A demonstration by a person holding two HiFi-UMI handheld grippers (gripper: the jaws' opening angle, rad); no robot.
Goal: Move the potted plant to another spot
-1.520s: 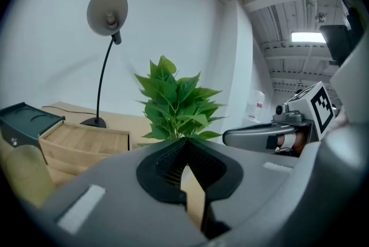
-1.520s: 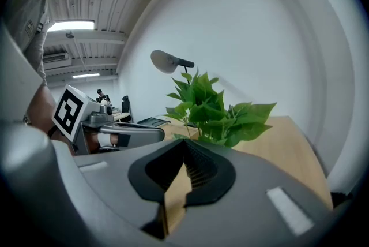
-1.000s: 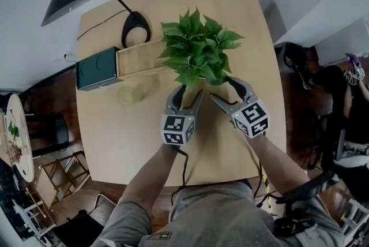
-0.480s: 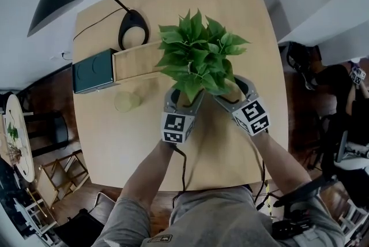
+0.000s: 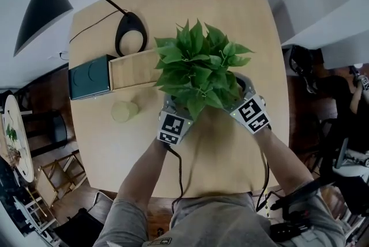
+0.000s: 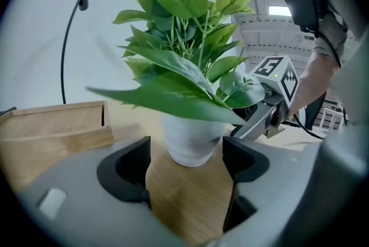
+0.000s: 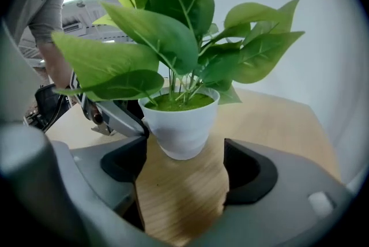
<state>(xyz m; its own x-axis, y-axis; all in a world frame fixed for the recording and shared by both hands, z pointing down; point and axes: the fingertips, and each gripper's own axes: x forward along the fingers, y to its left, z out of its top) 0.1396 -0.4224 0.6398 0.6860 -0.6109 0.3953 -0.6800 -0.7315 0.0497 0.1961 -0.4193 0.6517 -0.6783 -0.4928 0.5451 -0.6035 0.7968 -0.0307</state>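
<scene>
My left gripper [image 6: 187,166] and right gripper [image 7: 184,166] are released, their jaws just opened. The potted plant [image 5: 199,70] stands ungripped at their tips, mid-table [image 5: 242,15].

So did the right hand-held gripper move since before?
Yes. The right hand-held gripper slid forward toward the potted plant on the table; its jaws have just been opening, the pot just ahead of them, ungripped.
</scene>
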